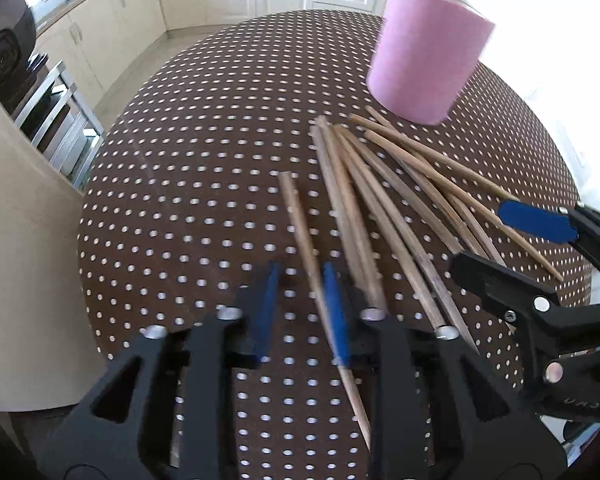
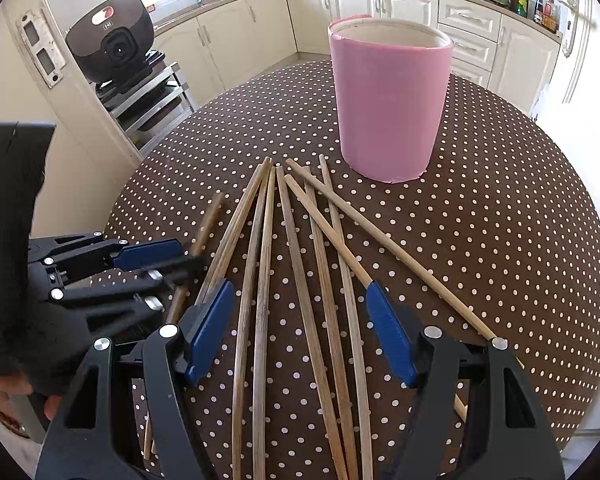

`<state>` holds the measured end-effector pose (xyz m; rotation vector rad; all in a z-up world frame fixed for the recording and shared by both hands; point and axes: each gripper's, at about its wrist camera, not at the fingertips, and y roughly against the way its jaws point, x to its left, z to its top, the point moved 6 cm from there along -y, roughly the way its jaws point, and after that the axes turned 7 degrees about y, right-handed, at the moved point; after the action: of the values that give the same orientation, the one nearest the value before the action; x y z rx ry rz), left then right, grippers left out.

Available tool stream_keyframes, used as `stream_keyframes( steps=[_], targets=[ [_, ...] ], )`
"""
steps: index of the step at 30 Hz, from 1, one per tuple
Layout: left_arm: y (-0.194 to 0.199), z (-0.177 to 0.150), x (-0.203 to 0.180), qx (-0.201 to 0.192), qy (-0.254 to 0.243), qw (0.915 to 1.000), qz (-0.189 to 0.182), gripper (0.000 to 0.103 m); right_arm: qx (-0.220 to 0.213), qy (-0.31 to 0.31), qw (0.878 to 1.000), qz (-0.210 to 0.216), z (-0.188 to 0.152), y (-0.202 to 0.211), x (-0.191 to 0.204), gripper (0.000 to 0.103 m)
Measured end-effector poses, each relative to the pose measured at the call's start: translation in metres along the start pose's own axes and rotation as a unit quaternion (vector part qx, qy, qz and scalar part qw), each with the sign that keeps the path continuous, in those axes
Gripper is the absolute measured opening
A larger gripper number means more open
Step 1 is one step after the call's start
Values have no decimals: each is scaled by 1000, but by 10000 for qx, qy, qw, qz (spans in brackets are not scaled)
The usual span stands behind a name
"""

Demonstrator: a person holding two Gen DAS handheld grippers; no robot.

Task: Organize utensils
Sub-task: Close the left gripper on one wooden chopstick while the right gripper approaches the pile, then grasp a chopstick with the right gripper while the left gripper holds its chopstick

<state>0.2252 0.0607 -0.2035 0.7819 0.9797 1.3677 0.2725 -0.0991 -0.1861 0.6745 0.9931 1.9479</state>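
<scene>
your left tool (image 1: 300, 304) sits low centre in the left wrist view, pointing steeply down at the table (image 1: 172, 184). its blue pads (image 1: 334, 312) look only part way together there and the picture is blurred by motion, so you can't call a pinch from it. one single chopstick (image 1: 300, 224) runs between the pads, from mid frame down to the lower centre, lying apart from the rest. in the right wrist view the same tool (image 2: 188, 256) shows at the left edge with its fingers drawn close around that stick (image 2: 210, 216); firm contact is too small to tell.

your right tool (image 2: 300, 328) is spread wide, lower centre of its own view. the pads (image 2: 212, 328) stand to either side of the pile and press on nothing. in the left view it comes in from the right edge (image 1: 500, 236).

main chopstick pile (image 2: 300, 264) fans out in the middle of the right view, tips converging toward the upper centre, a few sticks crossing on the right side. pink cup (image 2: 388, 104) stands upright in the upper centre, just beyond the tips, apart from them. in the left view the cup (image 1: 424, 52) is upper right, pile (image 1: 400, 196) just below it.

the table wears a brown cloth with white dots. kitchen cabinets (image 2: 380, 8) line the top of the frame.
</scene>
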Motion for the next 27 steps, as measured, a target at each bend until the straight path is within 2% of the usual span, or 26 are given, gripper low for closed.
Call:
stream_keyframes(
  steps=[3,6,7,8,11,16,22,27],
  targets=[
    [0,6,9,103,224,9990,-364,6,8,15,10000,68,6,-2,6,66],
    [2,13,20,-26,333,9992,-237,5,42,50,9999,112,14,-7,15,66],
    [2,15,22,-8,422,9986,-327,5,71,51,9999,121,16,-9,17,63],
    [1,17,23,27,515,9976,-455,5,126,61,9997,196,20,-14,22,55],
    [2,23,28,2,606,9970,-485,5,196,-30,9988,441,26,-23,31,39],
    [1,22,39,36,668,9953,-699,5,401,-163,9963,747,30,-37,40,24],
    [-7,20,53,63,710,9941,-811,5,530,-241,9949,822,38,-45,42,22],
    [-8,19,59,46,718,9938,-849,5,571,-205,9961,640,46,-50,47,20]
  ],
)
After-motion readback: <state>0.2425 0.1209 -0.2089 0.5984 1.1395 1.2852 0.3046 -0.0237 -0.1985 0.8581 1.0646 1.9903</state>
